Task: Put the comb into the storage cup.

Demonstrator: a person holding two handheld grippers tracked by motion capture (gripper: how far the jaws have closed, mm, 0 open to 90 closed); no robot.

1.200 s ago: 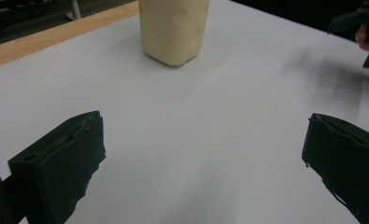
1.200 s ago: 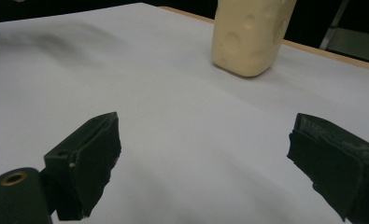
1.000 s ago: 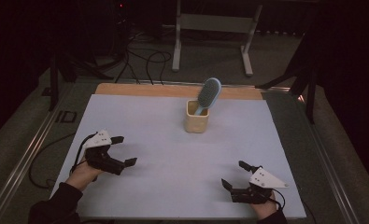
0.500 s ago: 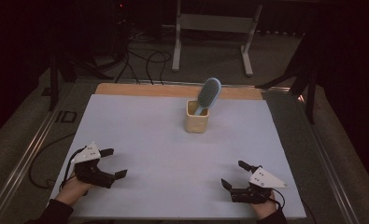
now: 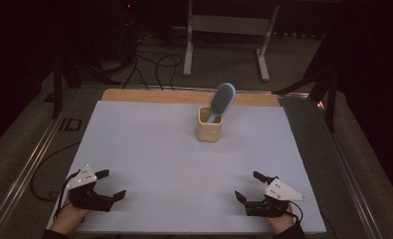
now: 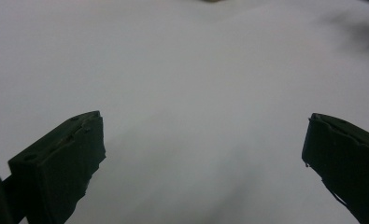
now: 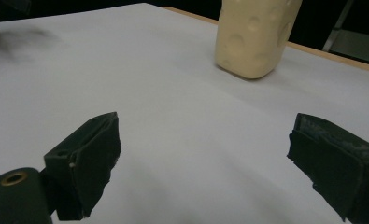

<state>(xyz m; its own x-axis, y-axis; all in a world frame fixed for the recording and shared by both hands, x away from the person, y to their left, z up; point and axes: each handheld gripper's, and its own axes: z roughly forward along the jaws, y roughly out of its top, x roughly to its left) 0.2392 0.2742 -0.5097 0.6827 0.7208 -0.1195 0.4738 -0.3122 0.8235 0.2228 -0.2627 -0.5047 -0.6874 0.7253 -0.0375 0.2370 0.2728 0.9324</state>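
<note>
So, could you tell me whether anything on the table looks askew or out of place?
Only mildly: the brush leans to the right in the cup, head up past the rim, rather than upright. The cup stands upright on the table. Both grippers rest open near the front edge.

A white sheet (image 5: 149, 149) covers the table under both claws, and a strip of bare wood (image 5: 154, 95) shows along the edge farthest from them. Beyond that edge, well past the claws, the room is dark: a grey floor (image 5: 234, 64) carries a pale metal stand (image 5: 226, 30) on two feet and a tangle of black cables (image 5: 149, 64). Outward of each claw a metal rail (image 5: 32, 164) runs along the table's side, dim under weak light.
</note>
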